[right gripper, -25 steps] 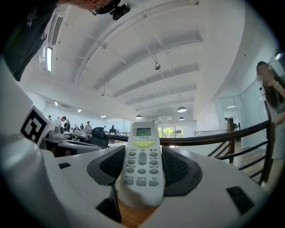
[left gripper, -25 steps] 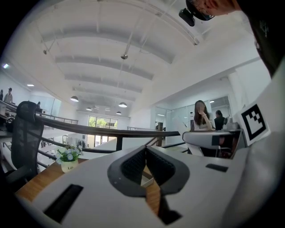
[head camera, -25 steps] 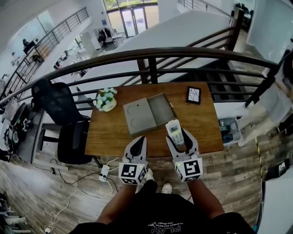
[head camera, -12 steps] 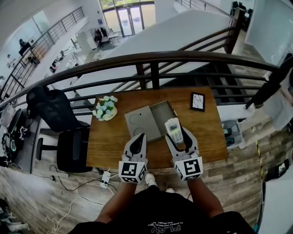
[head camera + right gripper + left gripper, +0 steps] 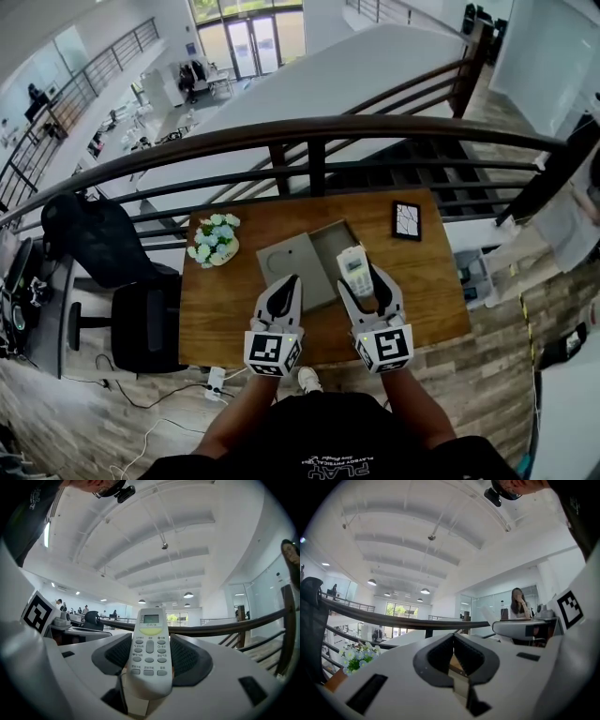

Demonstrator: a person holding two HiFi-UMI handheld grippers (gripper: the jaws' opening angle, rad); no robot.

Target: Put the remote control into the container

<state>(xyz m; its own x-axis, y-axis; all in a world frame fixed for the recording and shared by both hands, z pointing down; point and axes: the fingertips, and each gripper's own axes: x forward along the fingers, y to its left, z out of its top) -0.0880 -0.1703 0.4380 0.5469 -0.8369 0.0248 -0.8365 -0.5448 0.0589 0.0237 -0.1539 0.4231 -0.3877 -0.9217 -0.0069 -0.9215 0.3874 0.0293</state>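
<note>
A white remote control (image 5: pixel 356 269) with a small screen and grey buttons is held lengthwise in my right gripper (image 5: pixel 367 291), which is shut on it. In the right gripper view the remote (image 5: pixel 150 651) lies between the dark pads (image 5: pixel 190 660) and points away from me. Its far end hangs over the near right edge of the open grey container (image 5: pixel 330 246), whose flat lid (image 5: pixel 284 267) lies to the left. My left gripper (image 5: pixel 282 298) hovers near the lid's front edge. In the left gripper view its jaws (image 5: pixel 453 656) are shut with nothing between them.
The wooden table (image 5: pixel 225 300) also carries a pot of white flowers (image 5: pixel 214 239) at the left and a black-framed picture (image 5: pixel 407 221) at the back right. A dark railing (image 5: pixel 309 127) runs behind the table. A black office chair (image 5: pixel 108 239) stands to the left.
Both grippers have edged forward over the table, and the remote's tip now reaches the container's near edge. The right gripper's hold on the remote is unchanged.
</note>
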